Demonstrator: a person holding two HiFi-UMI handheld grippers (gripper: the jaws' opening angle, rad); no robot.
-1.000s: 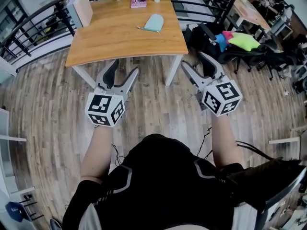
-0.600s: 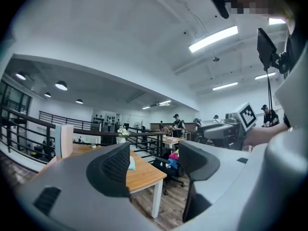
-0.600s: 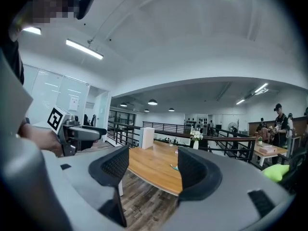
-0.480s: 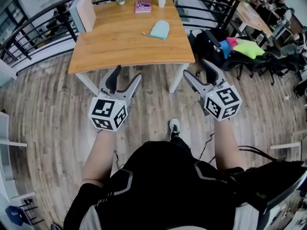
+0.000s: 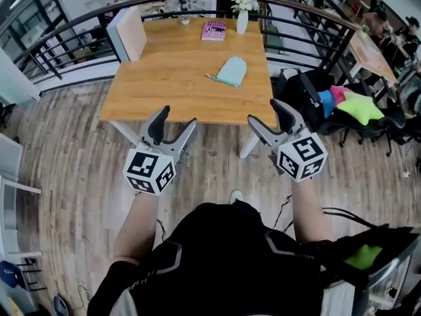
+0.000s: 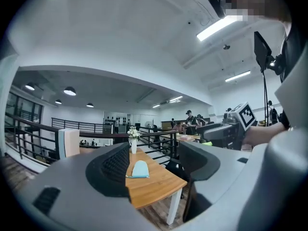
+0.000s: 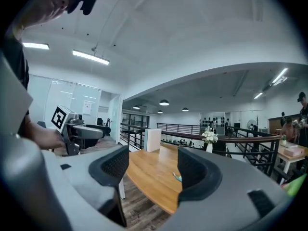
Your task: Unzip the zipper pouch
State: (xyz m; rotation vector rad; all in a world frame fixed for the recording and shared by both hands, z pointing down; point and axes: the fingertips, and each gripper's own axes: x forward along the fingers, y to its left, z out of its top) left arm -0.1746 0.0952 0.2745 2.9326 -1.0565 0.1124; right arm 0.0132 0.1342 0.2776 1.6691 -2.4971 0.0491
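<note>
A light blue zipper pouch (image 5: 231,71) lies flat on the wooden table (image 5: 164,91), right of its middle. Both grippers are held out level over the floor, just short of the table's near edge and well short of the pouch. My left gripper (image 5: 176,118) stands open and empty; in the left gripper view the pouch (image 6: 140,169) shows far off between its fingers (image 6: 113,170). My right gripper (image 5: 264,114) is open too, its jaws having just widened, with nothing between them. Only a sliver of the pouch (image 7: 177,177) shows beside its right finger.
On the table's far side stand a white vase of flowers (image 5: 243,12), a pink book (image 5: 214,30) and a white box (image 5: 128,33). A black railing (image 5: 79,51) runs behind. Dark chairs with bright cushions (image 5: 342,101) crowd the right. People sit at a far table (image 6: 192,124).
The person has walked toward the table, which now looks nearer and larger. Both grippers have moved forward with the body, up to its near edge.
</note>
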